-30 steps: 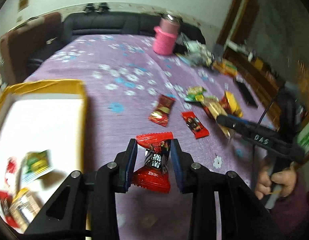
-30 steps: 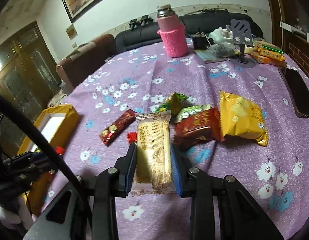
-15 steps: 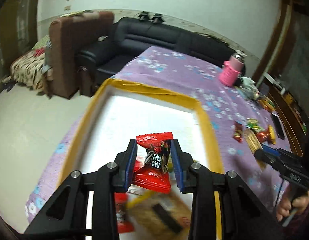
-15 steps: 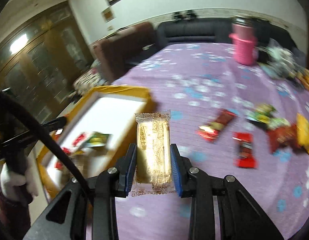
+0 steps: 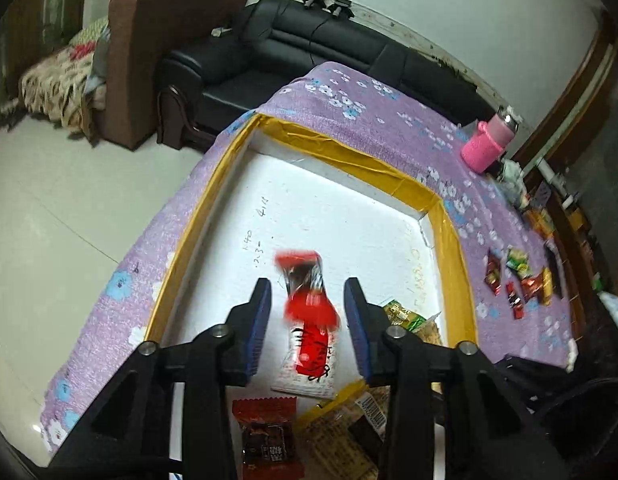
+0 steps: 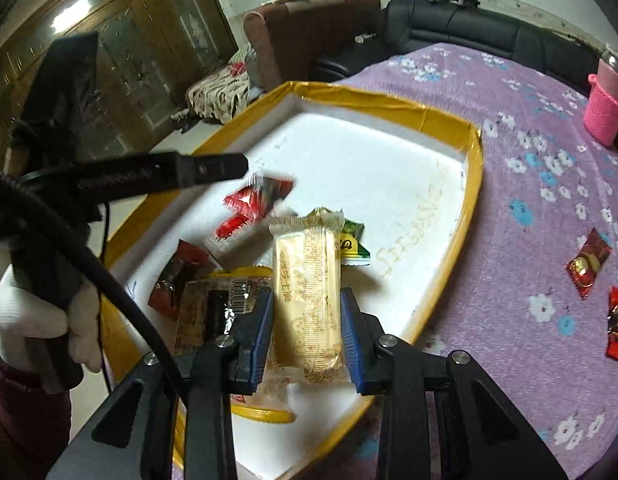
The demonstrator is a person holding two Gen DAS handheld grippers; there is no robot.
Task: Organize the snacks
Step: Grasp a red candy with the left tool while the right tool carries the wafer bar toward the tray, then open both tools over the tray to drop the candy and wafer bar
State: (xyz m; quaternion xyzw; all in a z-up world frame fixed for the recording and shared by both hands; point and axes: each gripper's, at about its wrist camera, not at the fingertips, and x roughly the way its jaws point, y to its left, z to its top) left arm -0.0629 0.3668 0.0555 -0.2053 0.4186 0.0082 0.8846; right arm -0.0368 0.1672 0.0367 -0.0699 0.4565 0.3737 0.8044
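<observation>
Crowding white tray (image 5: 349,208) (yellow-rimmed): snack packets (image 6: 197,280)

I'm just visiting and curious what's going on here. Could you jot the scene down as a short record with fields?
Setting: purple flowered tablecloth, sofa behind
Container: yellow-edged white box, several snacks already inside
Left tongs: jaws have just been opening; blurred red candy between them, clear of both pads, over the box
Right tongs: shut on pale wafer bar, over the box
Still loose: small packets on the cloth
</observation>
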